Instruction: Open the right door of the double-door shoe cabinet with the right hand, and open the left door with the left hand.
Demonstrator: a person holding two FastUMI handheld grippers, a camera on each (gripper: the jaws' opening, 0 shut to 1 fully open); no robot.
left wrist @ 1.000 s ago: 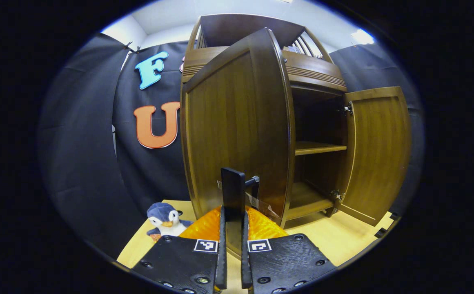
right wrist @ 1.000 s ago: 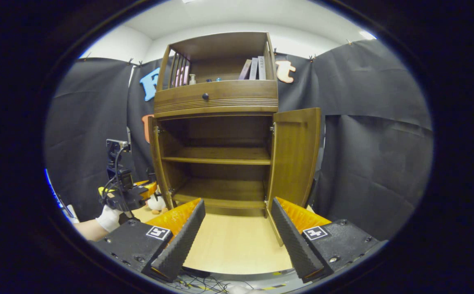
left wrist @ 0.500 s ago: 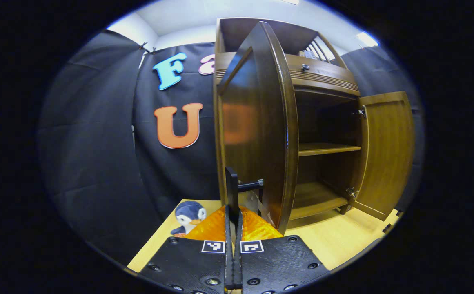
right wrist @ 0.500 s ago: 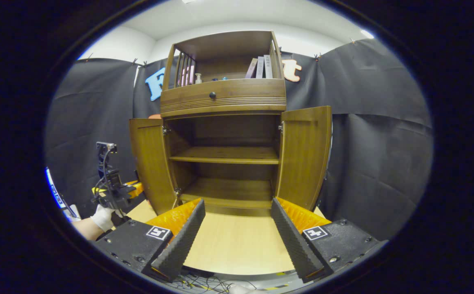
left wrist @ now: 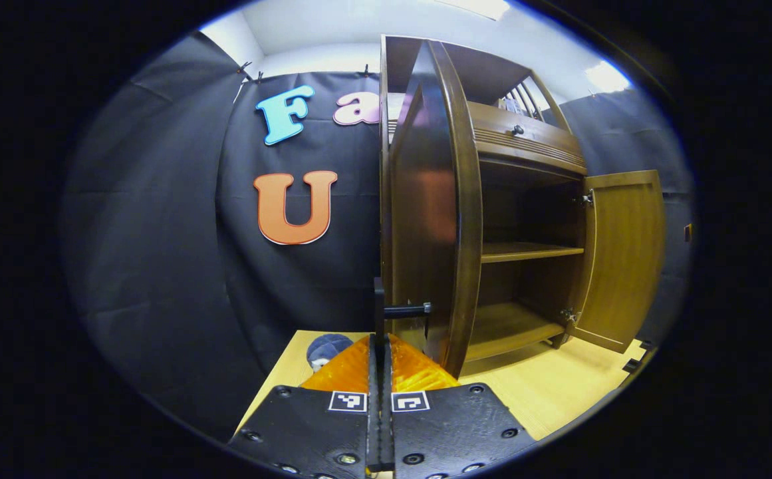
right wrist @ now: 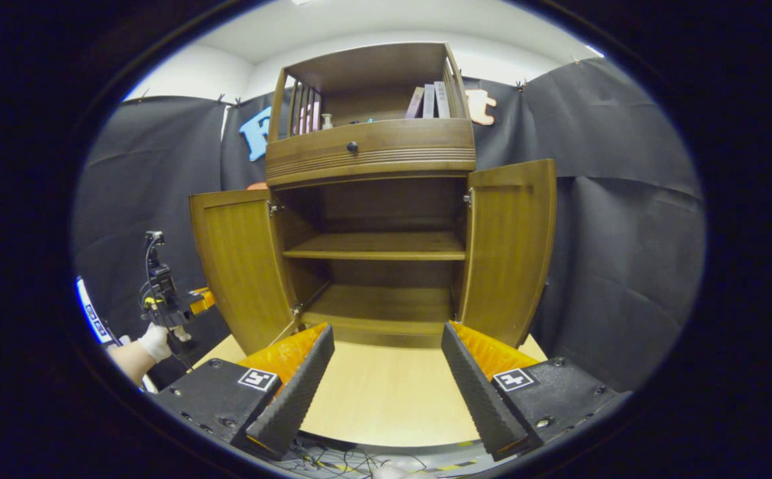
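Shoe cabinet point(right wrist: 372, 199) standing at the back edge of the light wooden floor panel point(right wrist: 379, 392), against the black cloth wall. In the right gripper view, both lower doors swung wide: left door point(right wrist: 239, 266) angled out toward the left edge of the panel, right door point(right wrist: 509, 246) angled out toward the right, inner shelf point(right wrist: 379, 246) bare between them. Above, a drawer front with a small dark knob point(right wrist: 352, 146), and an open top compartment holding a few upright books point(right wrist: 429, 101); spine writing too small to read.

Right gripper point(right wrist: 386, 372) hanging back from the cabinet, fingers spread wide apart, nothing between them. Small square black-and-white marker tags on each finger base, no readable text.

In the left gripper view, left gripper point(left wrist: 380, 372) pressed closed on the thin dark handle point(left wrist: 379, 313) of the left door point(left wrist: 435, 213), seen nearly edge-on. Handle's crossbar running from the fingers to the door face. Same square marker tags here, no lettering. A blue plush toy point(left wrist: 327, 349) partly hidden near the left rear corner of the panel, just beyond the fingers. Right door point(left wrist: 622, 256) open at the far side.

In the right gripper view, a gloved hand point(right wrist: 155, 340) at far left holding the left gripper point(right wrist: 196, 299).
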